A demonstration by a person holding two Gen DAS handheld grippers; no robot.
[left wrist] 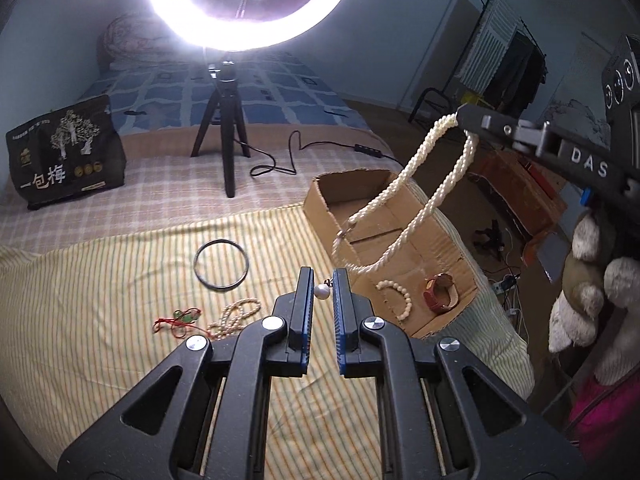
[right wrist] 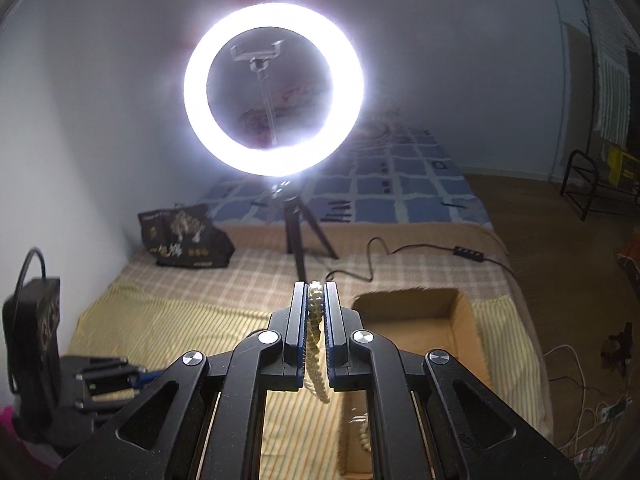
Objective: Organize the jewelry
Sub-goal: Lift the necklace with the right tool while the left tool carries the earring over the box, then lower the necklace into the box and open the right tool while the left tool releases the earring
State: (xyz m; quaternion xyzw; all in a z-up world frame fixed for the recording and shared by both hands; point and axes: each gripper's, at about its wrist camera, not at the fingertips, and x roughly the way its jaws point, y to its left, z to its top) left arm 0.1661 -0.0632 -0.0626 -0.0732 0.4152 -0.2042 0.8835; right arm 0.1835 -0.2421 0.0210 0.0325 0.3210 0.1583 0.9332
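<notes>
My right gripper [right wrist: 315, 286] is shut on a twisted cream pearl necklace [right wrist: 314, 344]. In the left wrist view it [left wrist: 462, 118] holds the necklace [left wrist: 416, 184] dangling above the cardboard box [left wrist: 316, 204]. The box holds a pearl bracelet [left wrist: 400, 294] and a brown-strap watch [left wrist: 440, 292]. My left gripper [left wrist: 322, 282] is open low over the striped cloth, with a single pearl earring [left wrist: 321, 291] lying between its fingers. A dark bangle [left wrist: 221, 265], a loose pearl strand [left wrist: 236, 314] and a red-cord charm [left wrist: 180, 320] lie on the cloth left of it.
A ring light on a tripod [left wrist: 226, 120] stands behind the cloth, its cable [left wrist: 320, 146] trailing right. A black snack bag [left wrist: 66, 152] sits at back left. The bed edge drops right of the box, with plush toys [left wrist: 592, 276] and floor clutter there.
</notes>
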